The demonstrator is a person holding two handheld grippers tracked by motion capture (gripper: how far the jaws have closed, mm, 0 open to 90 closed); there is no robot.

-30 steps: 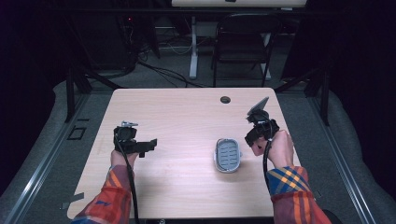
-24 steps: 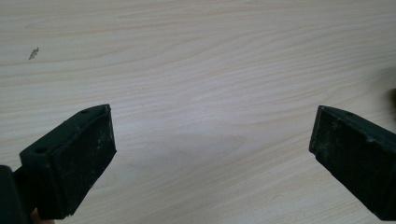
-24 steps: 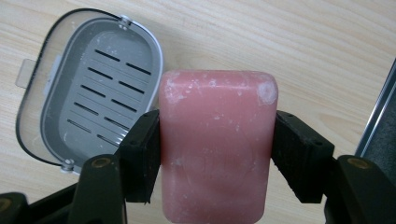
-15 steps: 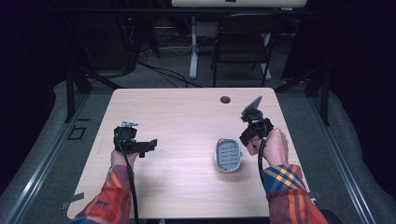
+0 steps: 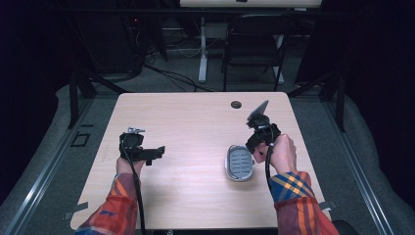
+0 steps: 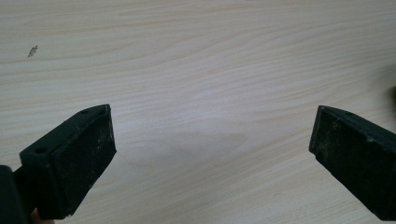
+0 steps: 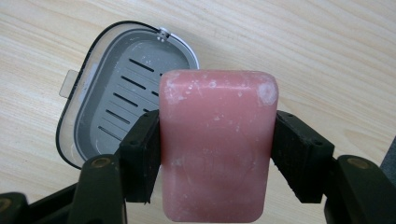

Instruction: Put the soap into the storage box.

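Note:
A pink bar of soap (image 7: 217, 144) is clamped between the jaws of my right gripper (image 7: 215, 156), held above the table. Just beyond and to the left of it in the right gripper view lies an open grey soap dish (image 7: 119, 100) with a slotted floor and a clear rim. In the high view the soap dish (image 5: 238, 162) rests on the table right of centre, and my right gripper (image 5: 257, 139) hovers at its upper right edge. My left gripper (image 5: 149, 154) is held over the left of the table, jaws wide apart (image 6: 210, 154) over bare wood.
The light wooden table (image 5: 195, 117) has a round cable hole (image 5: 236, 104) near its far edge. A dark chair (image 5: 254, 44) and a white desk leg (image 5: 202, 49) stand behind the table. A small mark (image 6: 32, 50) shows on the wood.
My right gripper has moved left and slightly down, closer to the soap dish. My left gripper has stayed still.

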